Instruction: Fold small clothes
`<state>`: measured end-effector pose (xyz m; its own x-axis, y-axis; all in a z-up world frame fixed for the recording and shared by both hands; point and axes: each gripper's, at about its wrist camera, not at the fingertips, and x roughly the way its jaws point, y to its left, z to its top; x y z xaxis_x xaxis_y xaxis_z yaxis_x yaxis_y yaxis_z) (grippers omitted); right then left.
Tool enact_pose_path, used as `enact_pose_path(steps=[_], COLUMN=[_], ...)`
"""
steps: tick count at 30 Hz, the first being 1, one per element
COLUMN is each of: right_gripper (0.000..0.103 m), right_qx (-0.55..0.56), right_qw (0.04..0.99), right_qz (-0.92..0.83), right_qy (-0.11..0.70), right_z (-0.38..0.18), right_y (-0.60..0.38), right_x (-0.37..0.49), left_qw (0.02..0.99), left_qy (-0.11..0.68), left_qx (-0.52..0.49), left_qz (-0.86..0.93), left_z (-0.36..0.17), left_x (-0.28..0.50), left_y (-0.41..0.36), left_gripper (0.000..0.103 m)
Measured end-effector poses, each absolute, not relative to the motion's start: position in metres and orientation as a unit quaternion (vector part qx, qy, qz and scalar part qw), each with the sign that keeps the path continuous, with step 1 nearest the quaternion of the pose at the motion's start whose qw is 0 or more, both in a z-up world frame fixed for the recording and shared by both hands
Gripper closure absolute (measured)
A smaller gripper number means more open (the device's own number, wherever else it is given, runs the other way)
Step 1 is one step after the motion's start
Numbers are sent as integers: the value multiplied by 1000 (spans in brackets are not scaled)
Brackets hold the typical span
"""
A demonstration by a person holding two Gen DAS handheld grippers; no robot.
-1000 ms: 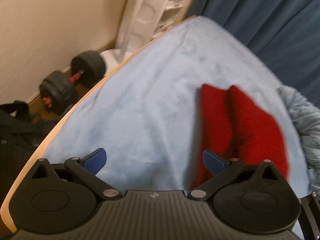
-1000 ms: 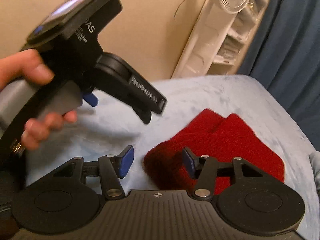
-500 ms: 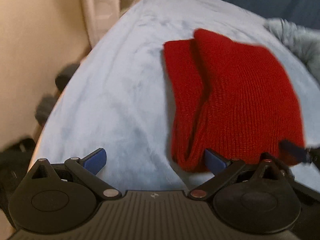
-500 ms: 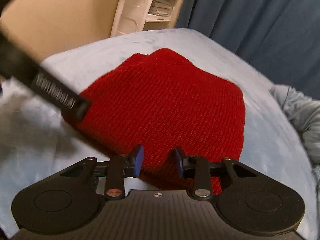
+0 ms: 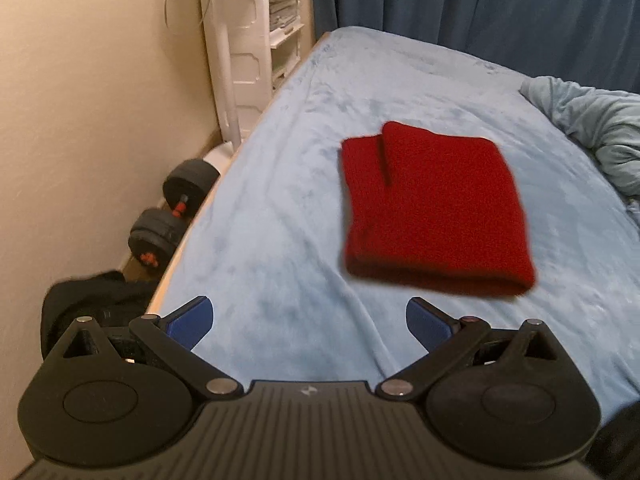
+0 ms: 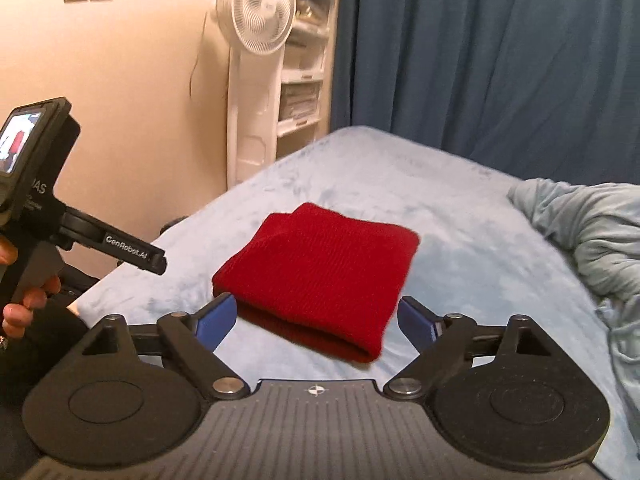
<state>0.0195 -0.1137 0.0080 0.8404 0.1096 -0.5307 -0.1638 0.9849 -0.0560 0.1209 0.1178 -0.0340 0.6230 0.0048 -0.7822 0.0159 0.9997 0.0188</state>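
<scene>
A red knitted garment (image 5: 434,208) lies folded flat on the light blue bed cover (image 5: 304,184); it also shows in the right wrist view as the red garment (image 6: 320,276). My left gripper (image 5: 310,322) hovers open above the cover, short of the garment's near edge, nothing between its blue pads. My right gripper (image 6: 316,320) is raised above the garment's near end, its jaws opening wide and its pads clear of the knit. A hand at the left of the right wrist view holds the left gripper's body (image 6: 40,208).
A crumpled pale blue blanket (image 6: 592,240) is heaped on the bed's right side. A white fan (image 6: 260,20) and shelves stand by the wall. Black dumbbells (image 5: 176,208) and a dark bag (image 5: 92,304) lie on the floor left of the bed. Dark blue curtains hang behind.
Both grippers have lifted and pulled back from the red garment. The right gripper's jaws, narrow half a second ago, now stand wide. The garment lies folded and flat.
</scene>
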Motion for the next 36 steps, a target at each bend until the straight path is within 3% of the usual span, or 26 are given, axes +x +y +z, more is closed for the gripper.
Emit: enact_pose_path(steps=[11, 36], right_gripper=[13, 12], right_qx=[10, 66], right_qw=[967, 956], right_qz=[45, 49], right_qy=[249, 283], right_z=[19, 7], right_y=[-133, -150], right_x=[-22, -26], left_qw=[906, 904], left_qy=[418, 424], left_qx=[42, 47], left_qz=[-47, -42], left_z=[2, 8], left_x=[56, 59], left_y=[70, 65], left_gripper=[0, 0])
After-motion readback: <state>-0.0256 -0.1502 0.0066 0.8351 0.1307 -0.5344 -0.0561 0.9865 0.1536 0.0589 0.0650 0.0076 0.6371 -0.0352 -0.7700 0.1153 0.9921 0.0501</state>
